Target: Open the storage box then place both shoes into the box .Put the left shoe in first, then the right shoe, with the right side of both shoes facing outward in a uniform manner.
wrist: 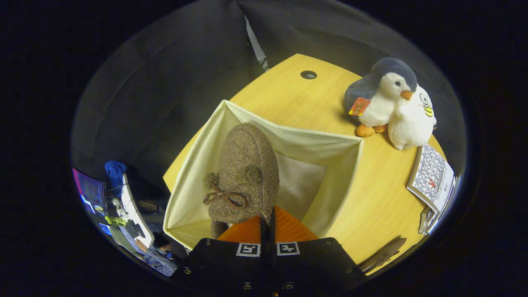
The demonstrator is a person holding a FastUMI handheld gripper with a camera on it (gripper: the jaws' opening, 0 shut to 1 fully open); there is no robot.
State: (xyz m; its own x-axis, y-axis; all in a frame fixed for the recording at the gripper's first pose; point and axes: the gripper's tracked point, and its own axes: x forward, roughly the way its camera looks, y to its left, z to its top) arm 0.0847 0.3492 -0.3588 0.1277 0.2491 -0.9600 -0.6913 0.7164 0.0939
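- Storage box point(330, 142): open on table point(383, 198), just ahead of fingers.
- Gripper point(267, 225): tilted down over box, clenched on heel of brown shoe point(245, 173), toe pointing far.
- Plush penguins point(392, 103): far right.
- Booklets point(433, 177): right edge.

A staged recording booth inside an office-like room.

Dark cloth walls point(173, 82) close in a wooden worktop point(297, 103) dressed with home props: a plush penguin point(381, 95), a white plush toy point(412, 119), booklets point(433, 177). Past the cloth, a desk point(132, 214) with lit monitors point(88, 189) and a seated person point(159, 255) shows.
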